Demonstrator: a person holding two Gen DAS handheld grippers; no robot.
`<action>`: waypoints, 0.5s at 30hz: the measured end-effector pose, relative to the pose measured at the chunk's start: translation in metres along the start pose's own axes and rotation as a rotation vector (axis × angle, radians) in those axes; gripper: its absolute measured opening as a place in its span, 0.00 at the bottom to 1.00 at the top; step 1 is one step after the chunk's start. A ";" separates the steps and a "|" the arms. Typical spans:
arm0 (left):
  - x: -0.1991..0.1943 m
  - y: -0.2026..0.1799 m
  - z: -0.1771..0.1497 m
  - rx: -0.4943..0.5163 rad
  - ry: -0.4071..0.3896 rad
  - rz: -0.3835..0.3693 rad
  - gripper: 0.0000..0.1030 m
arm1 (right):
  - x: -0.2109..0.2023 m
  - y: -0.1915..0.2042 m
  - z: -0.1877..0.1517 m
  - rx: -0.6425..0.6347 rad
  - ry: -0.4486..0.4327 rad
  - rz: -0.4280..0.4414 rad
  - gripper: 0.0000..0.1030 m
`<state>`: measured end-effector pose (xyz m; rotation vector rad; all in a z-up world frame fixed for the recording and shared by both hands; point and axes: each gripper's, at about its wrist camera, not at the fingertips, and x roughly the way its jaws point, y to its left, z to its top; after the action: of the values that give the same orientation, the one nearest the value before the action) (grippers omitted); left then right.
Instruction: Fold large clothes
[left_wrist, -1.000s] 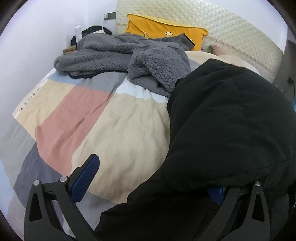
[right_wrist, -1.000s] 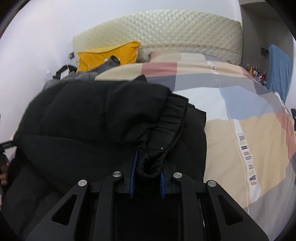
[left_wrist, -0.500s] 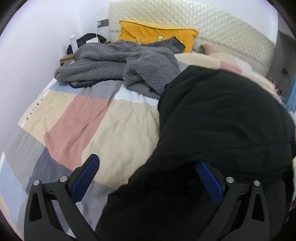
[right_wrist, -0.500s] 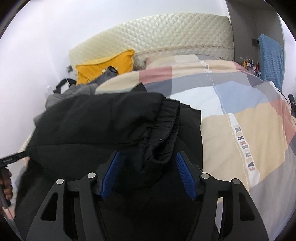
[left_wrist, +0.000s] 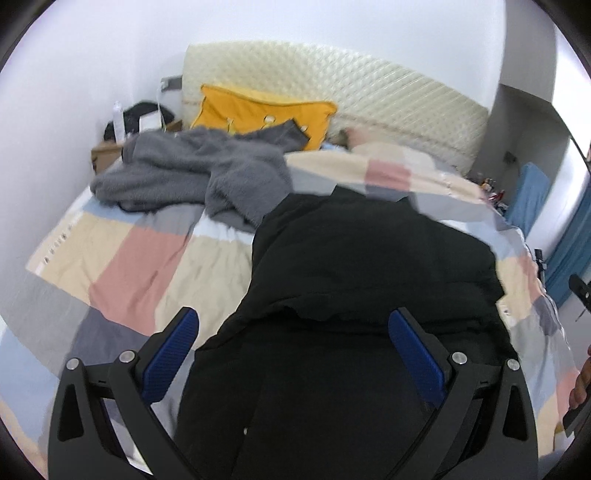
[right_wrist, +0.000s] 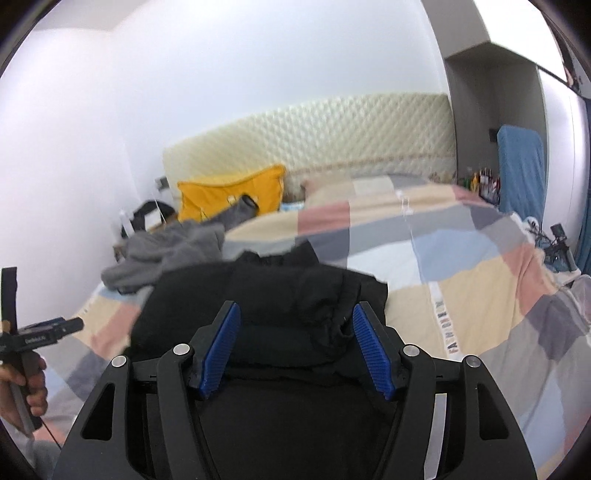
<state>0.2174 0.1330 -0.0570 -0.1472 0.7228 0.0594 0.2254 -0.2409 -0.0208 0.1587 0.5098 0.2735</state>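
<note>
Below both claws, the black jacket (left_wrist: 369, 266) lies on the bed (left_wrist: 122, 273), long axis toward the headboard (left_wrist: 332, 96); I've got left claw (left_wrist: 291, 347) and right claw (right_wrist: 295, 343) wide open, gripping nothing, about equally near.

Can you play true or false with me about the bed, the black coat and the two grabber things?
1. The black coat lies on the checked bedspread. True.
2. The right gripper is pinching the coat's cuff tight. False: its blue pads stand apart, clear of the cloth.
3. A yellow pillow leans against the cream headboard. True.
4. The grey fleece is spread on top of the black coat. False: it lies bunched beside the coat, nearer the pillow.
5. The left gripper is shut. False: its jaws are wide open over the coat.
</note>
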 end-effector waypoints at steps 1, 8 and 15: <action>-0.013 -0.005 0.002 0.016 -0.013 0.011 0.99 | -0.013 0.005 0.005 -0.001 -0.021 0.006 0.61; -0.095 -0.022 0.018 0.051 -0.103 0.002 0.99 | -0.085 0.034 0.034 -0.031 -0.118 0.045 0.64; -0.166 -0.022 0.029 0.054 -0.178 -0.023 0.99 | -0.147 0.053 0.043 -0.055 -0.167 0.065 0.67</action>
<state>0.1142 0.1153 0.0768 -0.0974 0.5449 0.0306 0.1121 -0.2376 0.0949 0.1432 0.3312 0.3343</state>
